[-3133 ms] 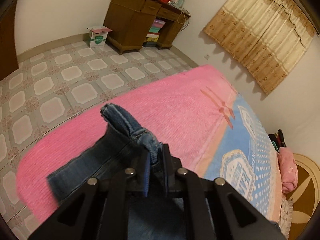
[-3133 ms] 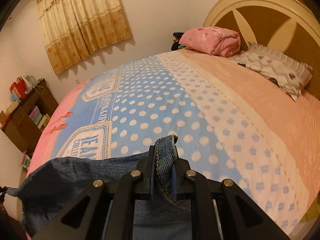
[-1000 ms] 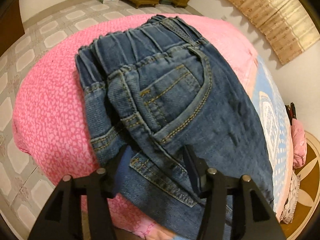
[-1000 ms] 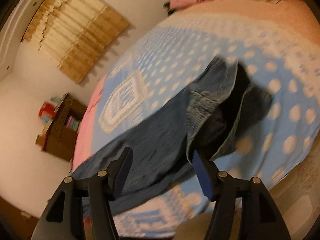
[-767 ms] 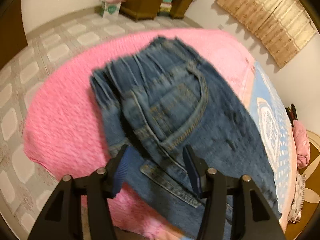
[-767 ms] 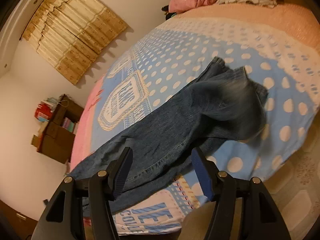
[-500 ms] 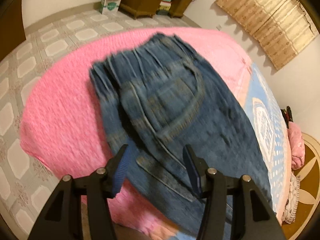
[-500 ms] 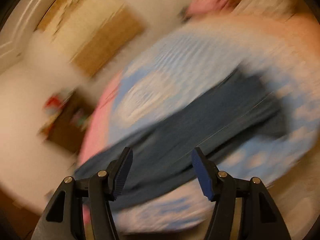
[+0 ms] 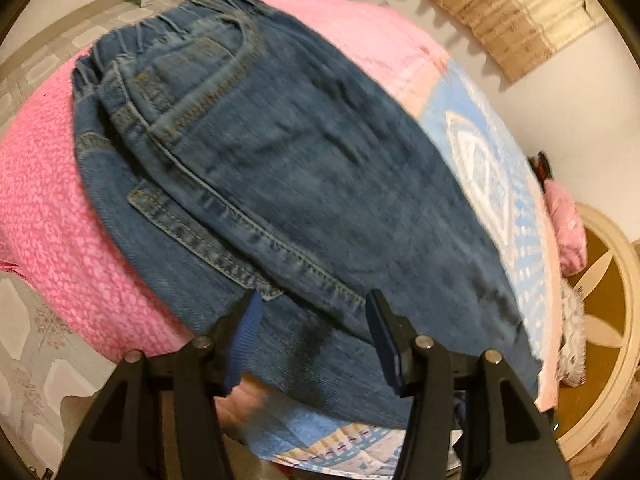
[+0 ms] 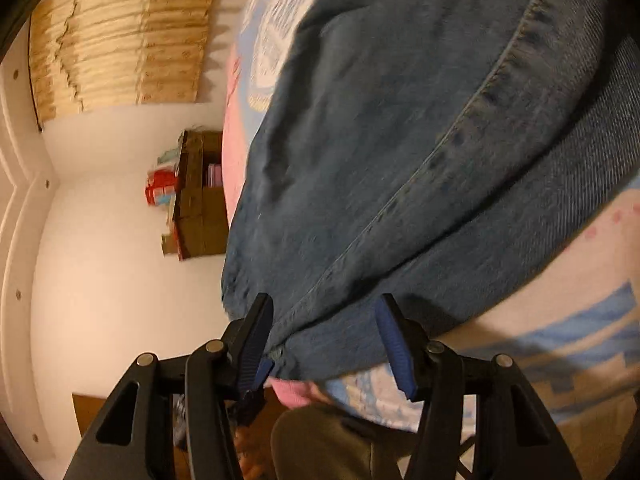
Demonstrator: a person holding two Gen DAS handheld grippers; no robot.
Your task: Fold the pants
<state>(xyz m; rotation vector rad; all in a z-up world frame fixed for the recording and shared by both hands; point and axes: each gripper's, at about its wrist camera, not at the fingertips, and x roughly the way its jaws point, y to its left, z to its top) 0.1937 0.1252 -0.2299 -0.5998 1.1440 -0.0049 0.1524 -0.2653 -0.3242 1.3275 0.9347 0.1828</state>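
Blue denim pants (image 9: 320,160) lie folded lengthwise on the bed's pink and blue blanket (image 9: 40,208). Their elastic waistband (image 9: 160,28) is at the upper left and the legs run to the lower right. My left gripper (image 9: 314,332) hovers open over the near edge below the back pocket, with denim showing between its fingers. In the right wrist view the pants (image 10: 400,120) fill the upper right. My right gripper (image 10: 324,328) is low at their near edge, its jaws closing with the hem seam between them; the pads are not pressing on the cloth.
A round wooden headboard (image 9: 600,280) and a pink pillow (image 9: 568,220) lie at the far right. Tan curtains (image 10: 112,40) hang on the wall. A brown desk (image 10: 200,192) stands beyond the bed. Tiled floor (image 9: 24,340) is to the left. A person's trouser leg (image 10: 320,440) is below my right gripper.
Both grippers have let go of the pants, which now lie flat. The left has shifted along the pants towards the legs. The right has swung down and rolled in close to the near edge.
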